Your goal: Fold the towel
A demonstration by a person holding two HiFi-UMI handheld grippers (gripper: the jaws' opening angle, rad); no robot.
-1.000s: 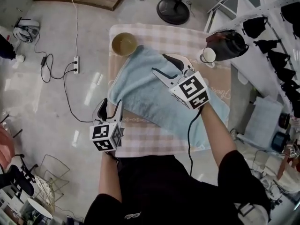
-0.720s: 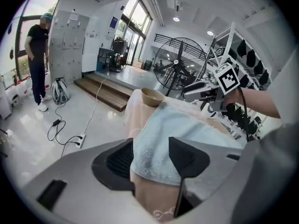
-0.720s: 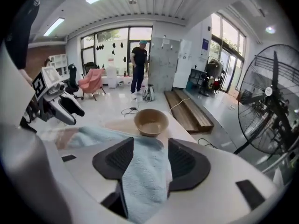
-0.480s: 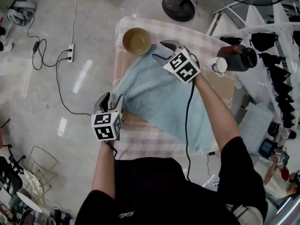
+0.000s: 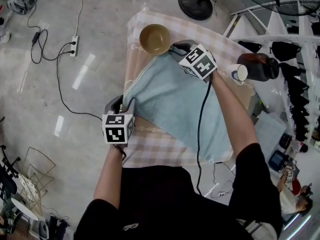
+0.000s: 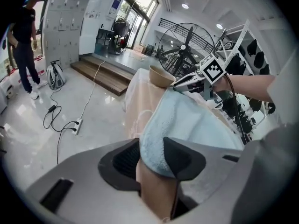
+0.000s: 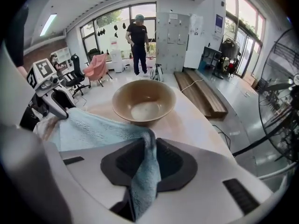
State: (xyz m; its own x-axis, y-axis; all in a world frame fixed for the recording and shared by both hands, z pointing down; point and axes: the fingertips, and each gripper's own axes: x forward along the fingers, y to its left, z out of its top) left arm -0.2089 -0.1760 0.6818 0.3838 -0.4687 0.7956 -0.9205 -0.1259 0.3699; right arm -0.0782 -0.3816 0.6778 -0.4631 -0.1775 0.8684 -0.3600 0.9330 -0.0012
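A light blue towel point(image 5: 175, 104) lies spread slantwise on the checked tablecloth point(image 5: 150, 146). My left gripper point(image 5: 122, 103) is at the towel's near left corner. In the left gripper view that towel point(image 6: 187, 120) corner fills the gap of my left gripper point(image 6: 152, 157), whose jaws are closing on it. My right gripper point(image 5: 175, 48) is at the far corner beside the tan bowl point(image 5: 154, 38). Its jaws are closing too, and in the right gripper view my right gripper point(image 7: 148, 160) pinches a thin fold of towel point(image 7: 93, 125) between its pads.
The bowl point(image 7: 144, 101) stands just beyond the towel's far corner. A white cup point(image 5: 238, 72) and a dark jug point(image 5: 260, 66) stand at the table's right. A fan base point(image 5: 196, 4), a power strip point(image 5: 73, 46) and cables lie on the floor. A person point(image 7: 138, 43) stands far off.
Both grippers have come down onto towel corners. The right one moved from mid-towel to the far corner by the bowl. Both pairs of jaws have narrowed around cloth.
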